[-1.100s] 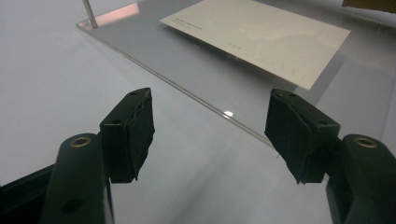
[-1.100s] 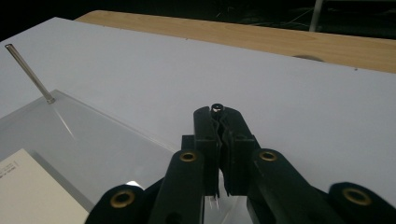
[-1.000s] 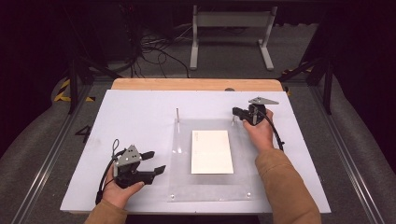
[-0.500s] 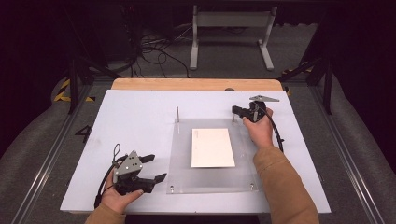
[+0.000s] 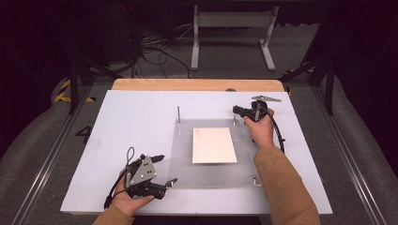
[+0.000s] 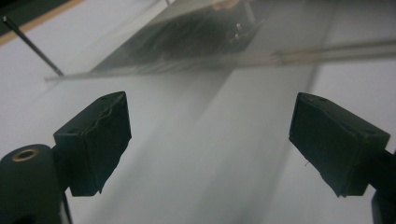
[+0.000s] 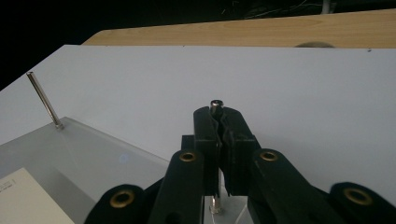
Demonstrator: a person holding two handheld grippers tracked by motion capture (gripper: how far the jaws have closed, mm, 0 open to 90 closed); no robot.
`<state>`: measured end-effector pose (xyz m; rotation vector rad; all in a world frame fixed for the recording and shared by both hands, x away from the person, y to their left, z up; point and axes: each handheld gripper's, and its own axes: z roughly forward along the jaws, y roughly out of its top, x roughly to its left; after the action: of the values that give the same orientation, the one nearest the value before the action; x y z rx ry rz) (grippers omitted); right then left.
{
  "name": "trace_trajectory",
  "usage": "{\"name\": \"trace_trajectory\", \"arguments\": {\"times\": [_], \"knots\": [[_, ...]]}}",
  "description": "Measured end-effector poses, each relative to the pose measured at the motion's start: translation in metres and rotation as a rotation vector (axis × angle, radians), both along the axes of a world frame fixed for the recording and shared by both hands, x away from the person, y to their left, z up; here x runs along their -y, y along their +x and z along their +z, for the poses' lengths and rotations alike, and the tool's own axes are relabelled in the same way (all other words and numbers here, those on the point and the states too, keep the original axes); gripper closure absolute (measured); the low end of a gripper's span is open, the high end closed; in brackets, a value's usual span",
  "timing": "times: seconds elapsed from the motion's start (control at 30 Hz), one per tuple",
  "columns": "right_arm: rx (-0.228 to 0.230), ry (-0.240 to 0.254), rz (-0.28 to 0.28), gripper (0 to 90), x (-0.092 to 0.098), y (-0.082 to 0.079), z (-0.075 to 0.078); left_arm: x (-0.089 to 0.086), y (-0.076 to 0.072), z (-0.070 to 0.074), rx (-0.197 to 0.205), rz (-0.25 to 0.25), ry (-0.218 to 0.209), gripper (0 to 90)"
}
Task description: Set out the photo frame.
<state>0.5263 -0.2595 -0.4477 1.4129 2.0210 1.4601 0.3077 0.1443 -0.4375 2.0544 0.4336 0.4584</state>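
- I see a white surface [image 5: 141, 117] with a wooden strip along its far edge, viewed from above.
- A clear acrylic plate [image 5: 187, 159] lies flat near the middle of the surface, with a white card [image 5: 213, 145] resting on top of it.
- Thin metal posts stand upright at the plate's far corners: the far-left post [image 5: 179, 114] stands free, well apart from both tools.
- My right tool [image 5: 238, 110] is at the plate's far-right corner, held in the right hand [image 5: 259, 131]. In the right gripper view its jaws are pressed together around the far-right post [image 7: 215, 106], whose screw-like top pokes out just above them.
- My left tool [image 5: 162, 171] is at the near-left corner of the plate, held in the left hand [image 5: 129, 199]. Its jaws are spread wide, gripping nothing.
- In the left gripper view, the plate's near edge [image 6: 187, 67] crosses the frame beyond the parted jaws, blurred; the jaws are not touching it.
- A tan sleeve [image 5: 286, 187] covers the right forearm.
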Motion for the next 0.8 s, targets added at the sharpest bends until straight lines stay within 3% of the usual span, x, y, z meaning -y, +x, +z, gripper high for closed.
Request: {"name": "trace_trajectory", "arguments": {"times": [0.13,0.5,0.57,0.6,0.67,0.8], "knots": [[-0.003,0.004,-0.001,85.9,0.000,0.000,0.000,0.007,0.001,0.003,0.039,-0.046,-0.029,12.2],[-0.012,0.018,-0.006,85.5,0.000,0.000,-0.001,0.018,0.012,0.000,0.094,-0.087,-0.134,15.0],[-0.012,0.018,-0.007,85.5,0.000,0.000,-0.001,0.018,0.012,0.000,0.099,-0.089,-0.140,19.7],[-0.010,0.021,-0.005,85.5,0.000,0.000,-0.001,0.018,0.013,0.000,0.101,-0.097,-0.145,28.6],[-0.009,0.025,-0.004,85.4,0.001,0.000,-0.002,0.017,0.013,-0.001,0.112,-0.104,-0.153,37.7],[-0.005,0.032,-0.001,85.3,0.001,0.000,-0.003,0.014,0.013,0.001,0.144,-0.091,-0.170,46.2]]}}
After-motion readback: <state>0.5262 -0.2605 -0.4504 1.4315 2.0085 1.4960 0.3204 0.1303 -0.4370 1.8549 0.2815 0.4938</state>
